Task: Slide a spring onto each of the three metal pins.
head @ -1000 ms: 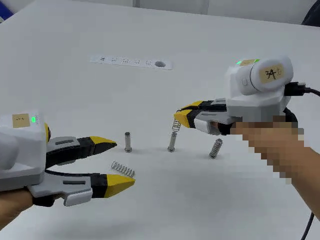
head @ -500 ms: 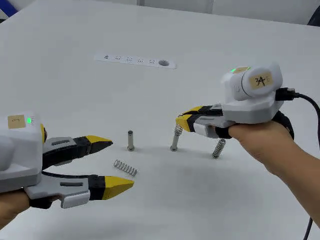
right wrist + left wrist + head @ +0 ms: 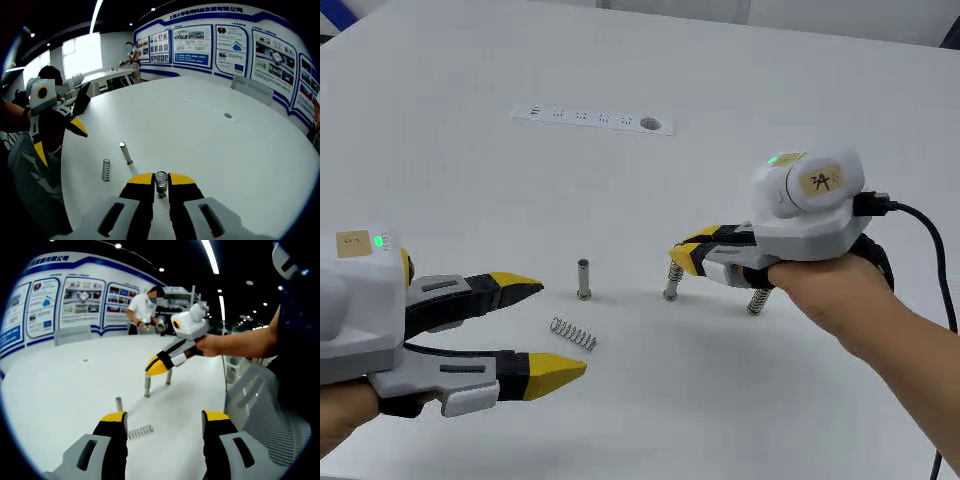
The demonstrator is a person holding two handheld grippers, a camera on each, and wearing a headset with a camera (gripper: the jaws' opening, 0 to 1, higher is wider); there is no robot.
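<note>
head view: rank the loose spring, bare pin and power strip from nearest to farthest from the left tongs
1. loose spring, lying just ahead of the left tongs
2. bare pin, upright beyond the spring
3. power strip, far across the table

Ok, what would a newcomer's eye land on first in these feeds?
Probably the right gripper, jaws pinched on a spring over the middle pin. Next, the open left gripper at bottom left of the head view, with a loose spring lying on the white table near a bare pin.
</note>
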